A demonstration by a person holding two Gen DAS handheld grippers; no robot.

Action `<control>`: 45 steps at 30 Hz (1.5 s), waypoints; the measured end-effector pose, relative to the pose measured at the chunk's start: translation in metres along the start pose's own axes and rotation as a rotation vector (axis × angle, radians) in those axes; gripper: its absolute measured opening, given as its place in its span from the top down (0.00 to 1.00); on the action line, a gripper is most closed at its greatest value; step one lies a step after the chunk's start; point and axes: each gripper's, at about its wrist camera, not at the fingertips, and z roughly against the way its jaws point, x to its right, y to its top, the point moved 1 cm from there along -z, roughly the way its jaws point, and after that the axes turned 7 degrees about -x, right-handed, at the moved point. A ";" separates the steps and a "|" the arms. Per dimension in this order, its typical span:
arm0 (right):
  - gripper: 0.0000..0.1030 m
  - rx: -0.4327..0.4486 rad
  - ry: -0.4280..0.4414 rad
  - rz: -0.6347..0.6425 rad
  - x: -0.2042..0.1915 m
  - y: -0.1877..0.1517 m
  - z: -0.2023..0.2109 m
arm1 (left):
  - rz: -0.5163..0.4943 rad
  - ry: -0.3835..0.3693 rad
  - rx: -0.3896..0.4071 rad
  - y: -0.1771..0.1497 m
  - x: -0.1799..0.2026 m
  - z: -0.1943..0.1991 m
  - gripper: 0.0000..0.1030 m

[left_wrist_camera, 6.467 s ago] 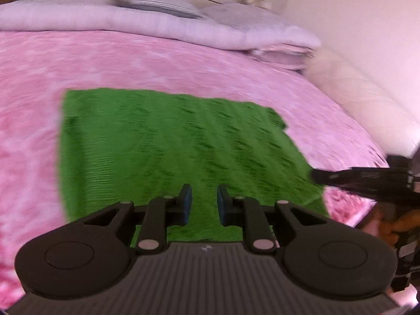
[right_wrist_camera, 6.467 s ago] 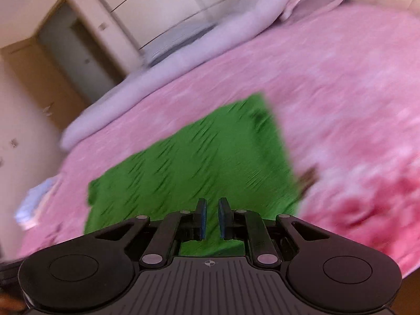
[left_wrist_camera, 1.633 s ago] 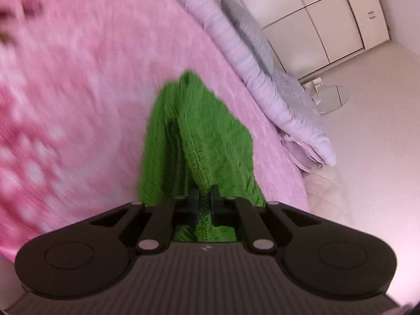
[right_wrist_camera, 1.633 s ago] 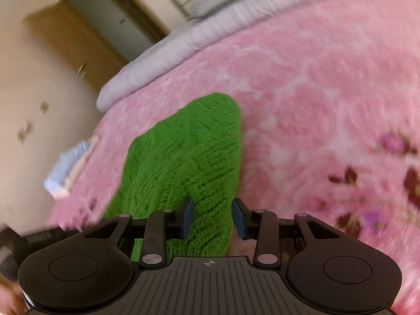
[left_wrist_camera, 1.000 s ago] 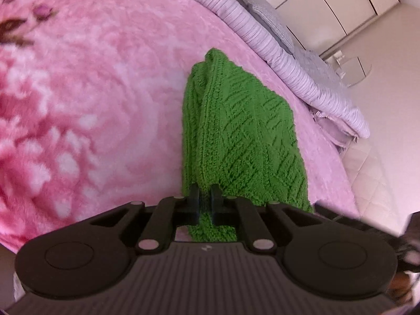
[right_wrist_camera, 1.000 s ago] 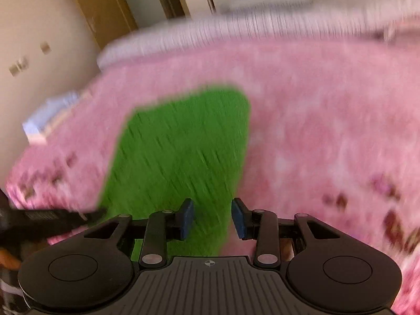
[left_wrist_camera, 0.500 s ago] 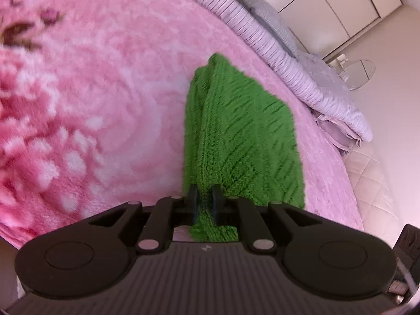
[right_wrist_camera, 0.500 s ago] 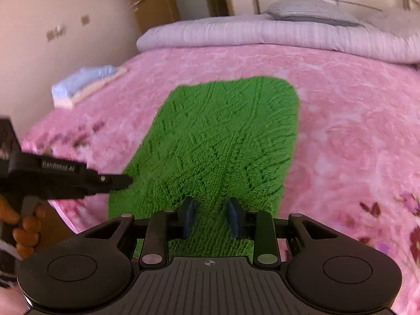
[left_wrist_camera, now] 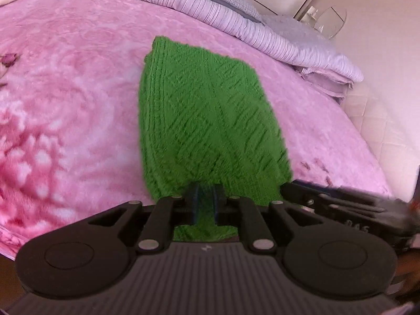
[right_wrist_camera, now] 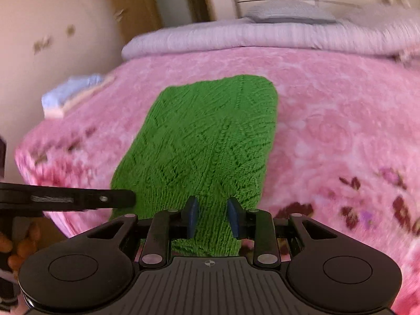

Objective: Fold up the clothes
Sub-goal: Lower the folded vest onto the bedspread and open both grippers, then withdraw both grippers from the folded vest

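Note:
A green knitted garment (left_wrist_camera: 207,110) lies folded into a long strip on the pink blanket (left_wrist_camera: 65,92), running away from both grippers. My left gripper (left_wrist_camera: 206,202) is shut on its near edge, with green knit filling the narrow gap between the pads. In the right wrist view the same garment (right_wrist_camera: 207,136) reaches under my right gripper (right_wrist_camera: 213,218), whose blue pads hold a thick fold of the near edge. The left gripper's finger (right_wrist_camera: 78,198) juts in from the left beside the garment. The right gripper (left_wrist_camera: 341,204) shows blurred at the right of the left wrist view.
A rolled lilac duvet (left_wrist_camera: 223,8) and pillows lie along the head of the bed. A small stack of light-blue folded cloth (right_wrist_camera: 71,89) sits near the bed's left edge. Fingers of a hand (right_wrist_camera: 15,246) show at the lower left. Wardrobe doors stand behind.
The right jaws have narrowed onto the garment's near edge. The left hand has rolled and shifted, so the garment now looks upright, and the right gripper has come in beside it.

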 end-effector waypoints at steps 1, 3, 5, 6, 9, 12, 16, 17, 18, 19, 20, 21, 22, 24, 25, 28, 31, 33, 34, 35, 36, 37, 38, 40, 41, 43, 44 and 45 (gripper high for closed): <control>0.71 0.004 -0.006 0.008 -0.001 0.000 0.002 | 0.006 0.005 -0.007 0.000 -0.002 0.001 0.93; 0.71 0.019 -0.011 0.011 -0.002 -0.001 0.006 | 0.019 0.014 -0.020 -0.001 -0.005 0.003 0.98; 0.71 0.036 -0.012 0.013 -0.003 -0.003 0.008 | 0.032 0.011 -0.025 -0.003 -0.009 0.002 0.98; 0.71 0.021 -0.014 0.014 -0.003 -0.005 0.004 | 0.037 0.012 -0.025 -0.004 -0.009 0.002 0.98; 0.71 -0.014 -0.021 0.027 -0.002 -0.014 -0.010 | 0.034 0.028 -0.024 -0.005 -0.007 0.001 0.98; 0.71 -0.040 -0.008 0.019 0.001 -0.010 -0.011 | 0.029 0.051 -0.028 -0.004 -0.003 0.002 0.98; 0.71 -0.027 0.008 -0.055 0.006 -0.007 0.005 | 0.016 0.100 -0.035 0.000 0.012 0.014 0.94; 0.70 -0.019 0.007 -0.081 0.006 -0.009 0.009 | 0.004 0.123 -0.028 -0.001 0.018 0.018 0.84; 0.69 -0.016 -0.003 -0.103 0.006 -0.011 0.014 | -0.012 0.152 -0.020 -0.001 0.024 0.022 0.76; 0.68 -0.016 -0.014 -0.115 0.005 -0.012 0.017 | -0.026 0.181 -0.015 -0.001 0.030 0.027 0.73; 0.66 -0.014 -0.025 -0.120 0.004 -0.014 0.021 | -0.037 0.201 -0.012 -0.002 0.035 0.031 0.73; 0.65 -0.014 -0.033 -0.124 0.003 -0.015 0.025 | -0.045 0.210 -0.011 -0.002 0.040 0.035 0.72; 0.65 -0.013 -0.045 -0.132 0.002 -0.017 0.029 | -0.050 0.216 -0.012 -0.002 0.043 0.038 0.71; 0.64 -0.007 -0.063 -0.153 0.001 -0.019 0.036 | -0.054 0.226 -0.010 -0.004 0.049 0.044 0.70; 0.63 -0.004 -0.067 -0.164 0.002 -0.020 0.039 | -0.058 0.232 -0.011 -0.006 0.052 0.047 0.70; 0.62 0.004 -0.084 -0.195 0.002 -0.024 0.051 | -0.062 0.264 -0.025 -0.011 0.059 0.054 0.70; 0.61 0.021 -0.097 -0.216 0.001 -0.028 0.063 | -0.076 0.297 -0.030 -0.017 0.068 0.063 0.70; 0.61 0.028 -0.105 -0.222 -0.001 -0.030 0.070 | -0.086 0.310 -0.024 -0.022 0.074 0.071 0.68; 0.61 0.029 -0.110 -0.225 -0.002 -0.031 0.073 | -0.091 0.314 -0.021 -0.024 0.077 0.074 0.67; 0.61 0.030 -0.114 -0.228 -0.003 -0.032 0.076 | -0.096 0.315 -0.016 -0.026 0.080 0.078 0.67; 0.60 0.031 -0.118 -0.232 -0.004 -0.033 0.078 | -0.100 0.317 -0.012 -0.029 0.082 0.081 0.67; 0.60 0.032 -0.120 -0.235 -0.006 -0.034 0.080 | -0.105 0.319 -0.008 -0.031 0.084 0.084 0.66; 0.60 0.035 -0.123 -0.237 -0.007 -0.035 0.083 | -0.111 0.321 -0.005 -0.033 0.086 0.087 0.66; 0.60 0.045 -0.127 -0.240 -0.010 -0.036 0.088 | -0.119 0.322 0.002 -0.036 0.090 0.092 0.66; 0.60 0.051 -0.129 -0.239 -0.012 -0.037 0.090 | -0.123 0.324 0.004 -0.037 0.091 0.094 0.66; 0.60 0.059 -0.133 -0.235 -0.015 -0.038 0.095 | -0.132 0.324 0.012 -0.039 0.094 0.099 0.66; 0.60 0.060 -0.134 -0.232 -0.016 -0.039 0.096 | -0.135 0.323 0.016 -0.040 0.095 0.100 0.66; 0.60 0.061 -0.135 -0.230 -0.017 -0.039 0.098 | -0.137 0.317 0.021 -0.041 0.096 0.102 0.66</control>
